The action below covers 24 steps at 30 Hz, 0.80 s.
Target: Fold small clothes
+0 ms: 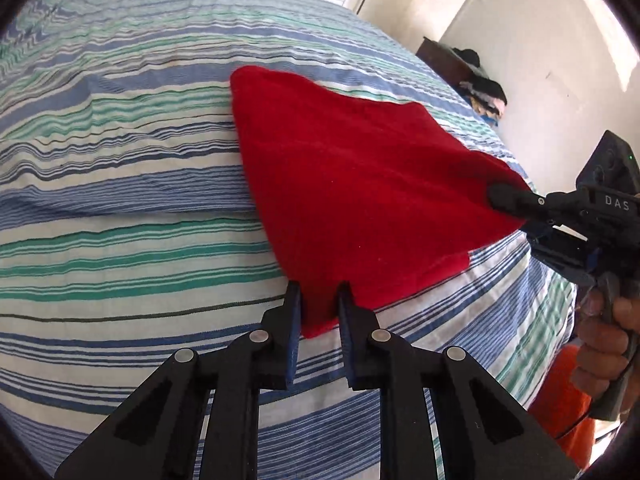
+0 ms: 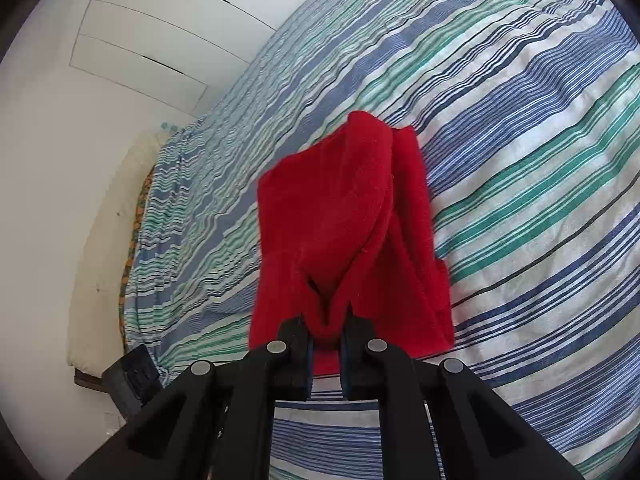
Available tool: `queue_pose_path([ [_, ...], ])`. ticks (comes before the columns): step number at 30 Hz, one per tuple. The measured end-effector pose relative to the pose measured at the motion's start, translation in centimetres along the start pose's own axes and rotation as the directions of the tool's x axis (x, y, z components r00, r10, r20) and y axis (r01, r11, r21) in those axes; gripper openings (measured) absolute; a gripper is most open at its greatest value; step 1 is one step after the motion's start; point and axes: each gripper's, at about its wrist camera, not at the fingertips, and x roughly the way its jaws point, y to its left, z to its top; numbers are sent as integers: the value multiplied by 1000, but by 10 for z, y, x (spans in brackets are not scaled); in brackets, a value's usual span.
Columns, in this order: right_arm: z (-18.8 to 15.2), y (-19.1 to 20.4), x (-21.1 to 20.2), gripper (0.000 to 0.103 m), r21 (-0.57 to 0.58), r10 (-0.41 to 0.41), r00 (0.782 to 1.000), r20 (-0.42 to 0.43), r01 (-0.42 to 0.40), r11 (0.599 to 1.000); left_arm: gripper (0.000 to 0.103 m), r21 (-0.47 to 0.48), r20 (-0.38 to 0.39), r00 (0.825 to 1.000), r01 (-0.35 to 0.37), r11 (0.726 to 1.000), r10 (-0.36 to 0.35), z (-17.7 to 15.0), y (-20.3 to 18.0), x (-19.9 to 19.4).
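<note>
**Red cloth held at two corners over the bed**

The red cloth (image 1: 352, 184) lies partly on the striped bed (image 1: 120, 208), its right side lifted. The left gripper (image 1: 320, 300) has its jaws clamped on the near corner (a narrow gap, filled with fabric). The right gripper (image 2: 326, 320) pinches the other corner, and from its camera the cloth (image 2: 340, 216) hangs in folds. A pile of clothes (image 1: 484, 96) sits by the wall.
</note>
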Motion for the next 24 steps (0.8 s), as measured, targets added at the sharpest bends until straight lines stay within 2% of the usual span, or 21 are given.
queue_pose_path([
  [1,-3,-1,-3,10,7,22,1000,4,-22,1000,15,1,-14,1000,0,1000,0,-5,2,1],
  [2,-6,-8,-2,10,16,7,1000,-2,-7,1000,15,4,-32,999,-5,1000,5,-9,4,4],
  [4,-12,-30,13,11,38,-104,994,-44,106,994,21,0,-70,997,-14,1000,14,-17,5,11],
  [5,-14,-41,20,14,48,-145,988,-57,147,988,22,-5,-81,996,-23,1000,23,-21,5,12],
  [7,-19,-50,23,25,38,-152,988,-38,153,987,33,-11,-70,997,-30,999,29,-30,5,5],
  [8,-19,-48,20,28,11,-143,990,-16,144,990,49,-14,-57,998,-25,1000,24,-35,5,-1],
  [9,-21,-44,16,39,-25,-148,989,4,148,989,65,-17,-37,999,-35,999,34,-40,5,-8],
  [10,-22,-39,9,57,-64,-171,985,24,172,983,71,-19,-15,998,-58,998,58,-45,7,-15],
  [11,-24,-34,3,65,-101,-195,980,45,199,975,76,-19,4,996,-84,996,84,-49,8,-22],
  [12,-26,-30,-5,69,-137,-207,975,74,216,967,77,-22,19,994,-106,994,106,-52,10,-27],
  [15,-28,-21,-28,69,-211,-253,955,153,282,936,80,-56,63,984,-164,985,168,-55,20,-39],
  [18,-25,3,-50,69,-277,-230,945,234,291,916,85,-106,114,965,-227,968,238,-51,32,-47],
  [20,-20,31,-55,69,-356,-178,950,258,265,896,86,-147,117,950,-272,951,289,-48,43,-48],
  [24,-22,81,-39,69,-504,-114,964,240,224,834,86,-192,89,938,-315,929,336,-54,66,-43],
])
